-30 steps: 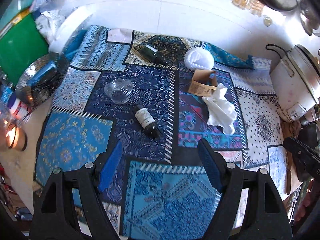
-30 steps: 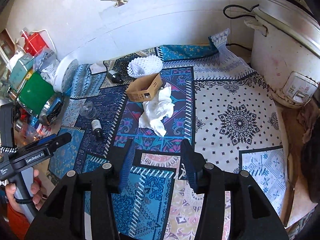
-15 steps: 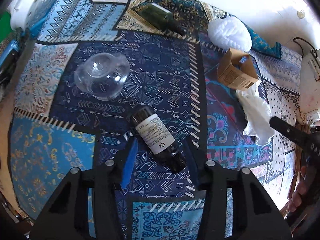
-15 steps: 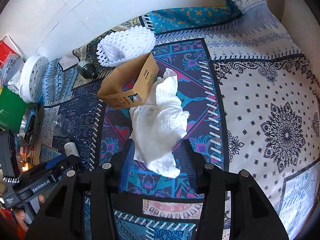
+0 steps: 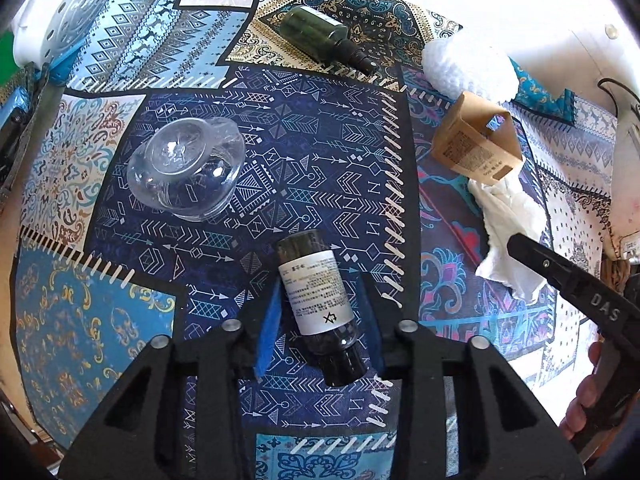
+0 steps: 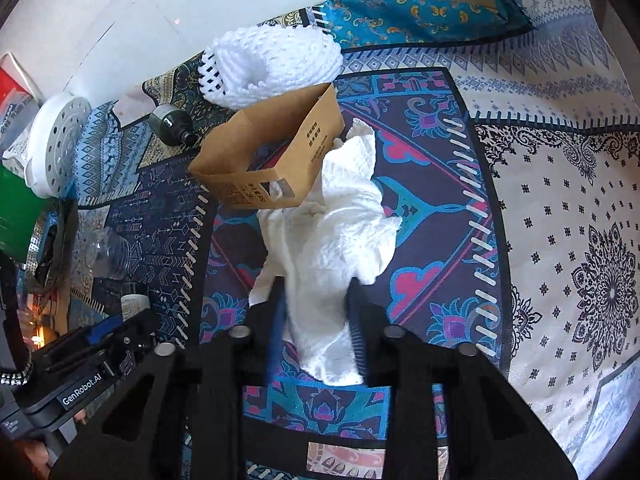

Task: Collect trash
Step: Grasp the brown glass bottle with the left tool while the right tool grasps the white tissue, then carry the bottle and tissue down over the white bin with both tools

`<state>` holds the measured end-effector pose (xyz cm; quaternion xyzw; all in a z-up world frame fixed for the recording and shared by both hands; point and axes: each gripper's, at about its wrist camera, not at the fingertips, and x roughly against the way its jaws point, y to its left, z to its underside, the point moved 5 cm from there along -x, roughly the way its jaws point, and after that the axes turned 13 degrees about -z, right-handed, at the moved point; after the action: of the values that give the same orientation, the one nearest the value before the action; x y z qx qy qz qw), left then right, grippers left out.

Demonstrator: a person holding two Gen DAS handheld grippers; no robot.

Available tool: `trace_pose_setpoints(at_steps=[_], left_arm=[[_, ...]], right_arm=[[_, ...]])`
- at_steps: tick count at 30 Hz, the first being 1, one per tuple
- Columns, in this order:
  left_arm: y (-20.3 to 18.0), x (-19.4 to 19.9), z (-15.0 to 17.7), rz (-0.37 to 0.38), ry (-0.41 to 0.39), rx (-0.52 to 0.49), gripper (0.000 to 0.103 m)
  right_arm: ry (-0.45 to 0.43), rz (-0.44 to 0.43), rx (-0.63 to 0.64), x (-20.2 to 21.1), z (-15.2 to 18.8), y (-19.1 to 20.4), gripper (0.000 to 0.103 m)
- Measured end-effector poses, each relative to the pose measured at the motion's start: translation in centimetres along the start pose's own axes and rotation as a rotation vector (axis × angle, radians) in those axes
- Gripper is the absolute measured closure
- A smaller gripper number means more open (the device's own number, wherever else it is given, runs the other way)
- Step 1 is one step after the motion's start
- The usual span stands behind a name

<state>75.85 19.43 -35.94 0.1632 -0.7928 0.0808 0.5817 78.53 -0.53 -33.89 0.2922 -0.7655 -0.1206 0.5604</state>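
The left tool is low over the patterned cloth that covers the surface, and its two blue fingers stand spread on both sides of a small dark bottle with a white label. The bottle lies on its side on the dark blue patch, and I cannot tell if the pads already touch it. Near it, toward the left edge, lies a clear plastic cup on its side, and a green bottle lies close to the far edge. The right tool has its fingers spread around the near end of a crumpled white paper towel. Touching the far part of the towel is an open brown cardboard box, with a white foam net behind it.
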Motion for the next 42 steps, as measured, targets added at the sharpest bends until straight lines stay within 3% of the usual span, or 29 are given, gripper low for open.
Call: trace_pose_setpoints(at_steps=[3, 9, 18, 29, 42], left_arm=[[-0.4, 0.0, 0.1, 0.007, -0.007, -0.004, 0.076], [-1.1, 0.7, 1.1, 0.044, 0.005, -0.023, 0.076], [-4.5, 6.0, 3.4, 0.07, -0.081, -0.038, 0.076], [-7.2, 14.6, 10.1, 0.053, -0.198, 0.029, 0.076], [-7.2, 21.1, 16.6, 0.086, -0.287, -0.007, 0.076]], right_arm=[[-0.018, 0.007, -0.009, 0.3, 0.0, -0.3, 0.094], [-0.062, -0.006, -0.02, 3.2, 0.8, -0.9, 0.094], [-0.126, -0.009, 0.031, 9.4, 3.6, -1.0, 0.095], [-0.16, -0.058, 0.182, 16.5, 8.1, 0.3, 0.095], [-0.233, -0.069, 0.209, 21.3, 14.3, 2.6, 0.095]])
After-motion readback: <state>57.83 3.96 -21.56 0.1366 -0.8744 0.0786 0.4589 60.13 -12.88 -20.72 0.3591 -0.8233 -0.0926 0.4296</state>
